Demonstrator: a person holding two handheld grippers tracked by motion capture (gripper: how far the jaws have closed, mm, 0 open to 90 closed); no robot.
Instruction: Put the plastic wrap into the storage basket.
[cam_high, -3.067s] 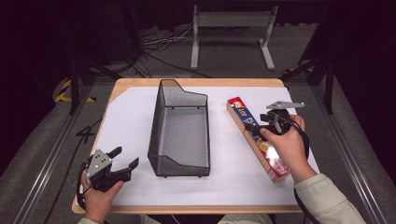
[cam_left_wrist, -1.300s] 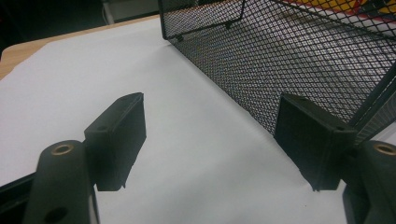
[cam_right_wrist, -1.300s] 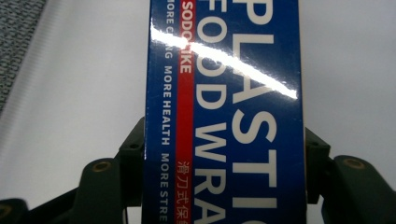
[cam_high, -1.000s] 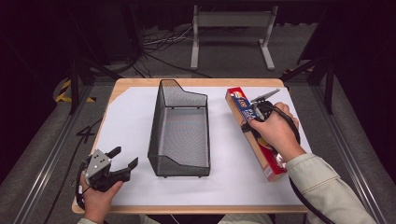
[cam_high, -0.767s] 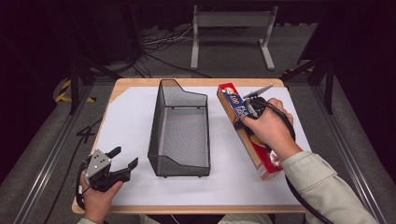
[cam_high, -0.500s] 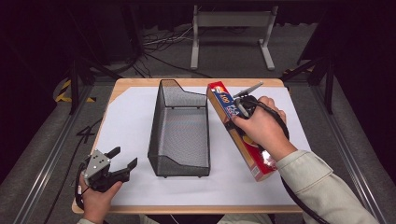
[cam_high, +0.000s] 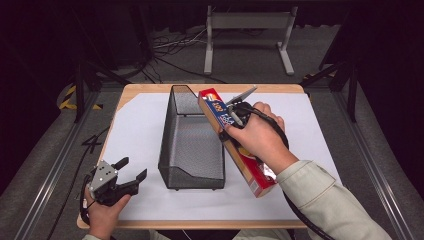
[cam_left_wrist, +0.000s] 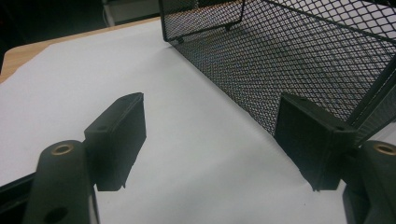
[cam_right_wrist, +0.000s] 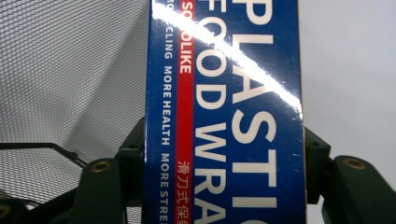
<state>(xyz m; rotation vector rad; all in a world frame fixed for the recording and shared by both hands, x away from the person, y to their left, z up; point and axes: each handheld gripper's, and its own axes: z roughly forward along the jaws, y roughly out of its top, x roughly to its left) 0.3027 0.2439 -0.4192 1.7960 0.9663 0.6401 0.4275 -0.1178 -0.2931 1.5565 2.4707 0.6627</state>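
Observation:
A long plastic-wrap box (cam_high: 222, 120), red and blue, hangs lifted and slanted over the right rim of the black mesh basket (cam_high: 192, 145). My right gripper (cam_high: 231, 120) is shut on the box near its far half. In the right gripper view the blue box face (cam_right_wrist: 224, 112) sits clamped between both jaws, with basket mesh (cam_right_wrist: 70, 70) at the left. My left gripper (cam_high: 131, 171) rests open near the table's front left corner. The left gripper view has nothing between its pads (cam_left_wrist: 119, 140) and the basket wall (cam_left_wrist: 299, 60) just ahead to the right.
White paper (cam_high: 140, 130) covers the wooden table (cam_high: 150, 90). A metal stand (cam_high: 247, 30) and cables lie on the floor beyond the far edge. Rails run along both sides of the table.
The right gripper has carried the box up and leftward, from flat on the paper at the right to a slant over the basket's right rim. The left gripper has stayed put.

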